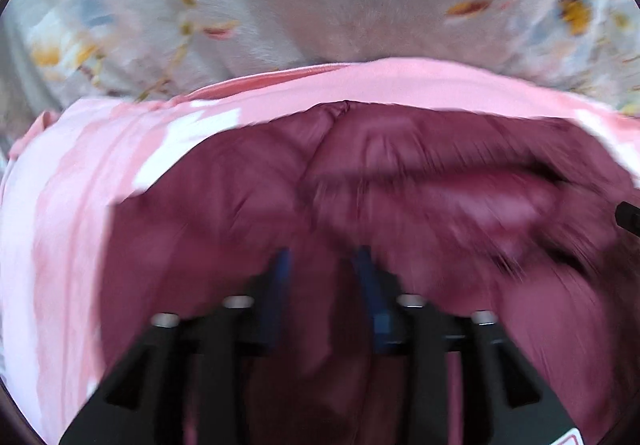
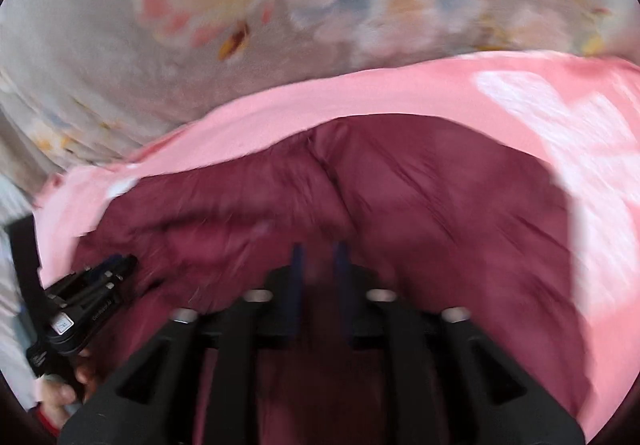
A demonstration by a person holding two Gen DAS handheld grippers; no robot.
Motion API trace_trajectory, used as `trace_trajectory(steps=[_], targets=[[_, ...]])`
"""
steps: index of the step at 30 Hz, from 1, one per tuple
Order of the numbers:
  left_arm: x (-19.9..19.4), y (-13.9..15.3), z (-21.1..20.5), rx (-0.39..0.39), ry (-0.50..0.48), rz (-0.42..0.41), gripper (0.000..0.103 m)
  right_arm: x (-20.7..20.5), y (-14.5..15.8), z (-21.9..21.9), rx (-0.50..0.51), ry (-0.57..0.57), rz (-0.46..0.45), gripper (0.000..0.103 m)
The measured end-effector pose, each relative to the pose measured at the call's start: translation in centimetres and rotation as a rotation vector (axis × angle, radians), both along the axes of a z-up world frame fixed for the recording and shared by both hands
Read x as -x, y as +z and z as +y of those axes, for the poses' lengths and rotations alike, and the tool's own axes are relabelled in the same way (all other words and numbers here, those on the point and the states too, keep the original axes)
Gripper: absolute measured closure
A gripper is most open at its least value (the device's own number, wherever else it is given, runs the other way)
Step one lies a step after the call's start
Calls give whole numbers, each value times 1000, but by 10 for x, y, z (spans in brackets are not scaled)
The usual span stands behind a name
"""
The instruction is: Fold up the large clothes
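- Left wrist view: left gripper (image 1: 322, 259) has its blue fingers pinching a fold of the maroon puffer jacket (image 1: 400, 185), which lies on a pink blanket (image 1: 80, 185) over a floral bedsheet (image 1: 120, 5).
- Right wrist view: right gripper (image 2: 319, 257) likewise pinches the jacket's fabric between narrowly set fingers; the left gripper shows at lower left, blurred.

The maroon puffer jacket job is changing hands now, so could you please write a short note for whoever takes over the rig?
Left claw: shut on the maroon puffer jacket, fabric pinched between its blue fingers.
Right claw: also shut on the jacket, near the left claw.
The jacket is bunched over a pink blanket on floral bedding.
Done: both grips taken. Left: the fold itself; views are blurred, so how far along it is cannot be judged.
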State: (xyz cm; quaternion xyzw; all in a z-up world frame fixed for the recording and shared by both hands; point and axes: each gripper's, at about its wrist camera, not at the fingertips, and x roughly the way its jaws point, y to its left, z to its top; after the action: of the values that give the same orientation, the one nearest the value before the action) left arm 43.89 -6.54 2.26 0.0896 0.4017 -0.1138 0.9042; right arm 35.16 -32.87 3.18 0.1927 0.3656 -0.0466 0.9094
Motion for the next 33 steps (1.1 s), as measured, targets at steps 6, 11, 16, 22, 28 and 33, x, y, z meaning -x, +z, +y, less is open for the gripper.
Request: trace_trajectory(steps=[6, 11, 16, 22, 28, 33], targets=[[118, 8, 116, 33, 24, 79, 32, 193, 2, -25, 28, -6, 28, 27], [207, -18, 211, 150, 120, 250, 32, 329, -37, -39, -57, -75, 94, 20], [259, -26, 241, 220, 170, 266, 32, 387, -75, -38, -227, -118, 76, 19], [275, -30, 231, 255, 201, 250, 33, 382, -78, -27, -235, -171, -15, 17], [283, -25, 222, 297, 188, 265, 95, 369, -83, -19, -344, -147, -10, 83], [308, 3, 232, 361, 158, 247, 101, 408, -54, -4, -329, -141, -99, 99]])
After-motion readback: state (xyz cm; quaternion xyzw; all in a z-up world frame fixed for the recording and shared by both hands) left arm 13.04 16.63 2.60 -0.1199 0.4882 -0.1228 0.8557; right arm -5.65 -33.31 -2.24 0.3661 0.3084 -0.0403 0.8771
